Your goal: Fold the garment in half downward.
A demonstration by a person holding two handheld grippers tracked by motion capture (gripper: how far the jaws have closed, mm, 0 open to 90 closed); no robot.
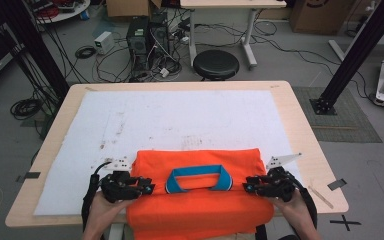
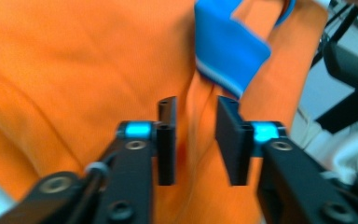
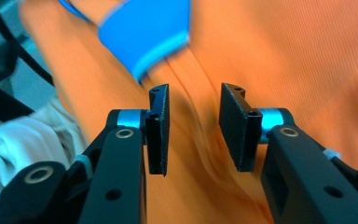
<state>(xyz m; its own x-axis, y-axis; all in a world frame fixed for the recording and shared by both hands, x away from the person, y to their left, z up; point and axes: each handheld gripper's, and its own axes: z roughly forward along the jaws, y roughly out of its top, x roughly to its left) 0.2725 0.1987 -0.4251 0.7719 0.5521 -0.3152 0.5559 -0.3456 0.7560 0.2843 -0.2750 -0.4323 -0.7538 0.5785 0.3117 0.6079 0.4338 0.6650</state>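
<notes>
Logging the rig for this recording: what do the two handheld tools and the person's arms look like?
Both the left tool and the right tool are black, each with a small blue light near the tip and a pale grey three-cornered plate on top. A black cable trails from each. Close up, the flat black jaws sit on bolted black arms with glowing cyan bands. The forearms are bare, with no sleeves in view.

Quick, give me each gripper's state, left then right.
Left gripper: open, jaws apart over a fold of the orange shirt, not pressing it.
Right gripper: open, jaws apart over the shirt.
</notes>
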